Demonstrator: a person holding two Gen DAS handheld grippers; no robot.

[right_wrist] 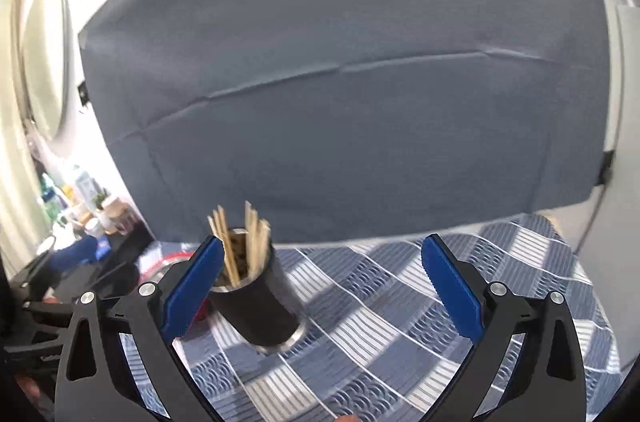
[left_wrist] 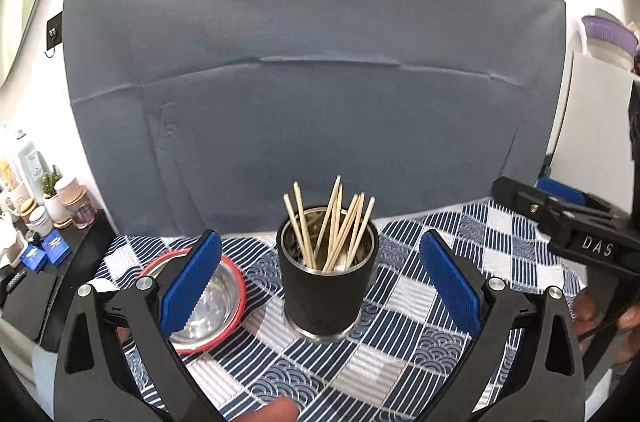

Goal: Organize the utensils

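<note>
A black cup with a steel rim (left_wrist: pixel 327 290) stands upright on the checked blue and white cloth (left_wrist: pixel 412 302). Several wooden chopsticks (left_wrist: pixel 332 222) stick out of it. My left gripper (left_wrist: pixel 320 278) is open, its blue pads wide on either side of the cup and short of touching it. In the right wrist view the same cup (right_wrist: pixel 260 302) sits at the left, close to the left blue pad, with its chopsticks (right_wrist: pixel 240 242) blurred. My right gripper (right_wrist: pixel 320 282) is open with nothing between its fingers. The right gripper's black body (left_wrist: pixel 576 230) shows at the right edge of the left wrist view.
A shallow steel dish with a red rim (left_wrist: pixel 212 302) lies left of the cup, partly behind my left pad. A grey cloth backdrop (left_wrist: pixel 312 82) rises behind the table. Pots, jars and boxes (left_wrist: pixel 48 218) crowd a dark side shelf at the left. A fingertip (left_wrist: pixel 280 410) shows at the bottom.
</note>
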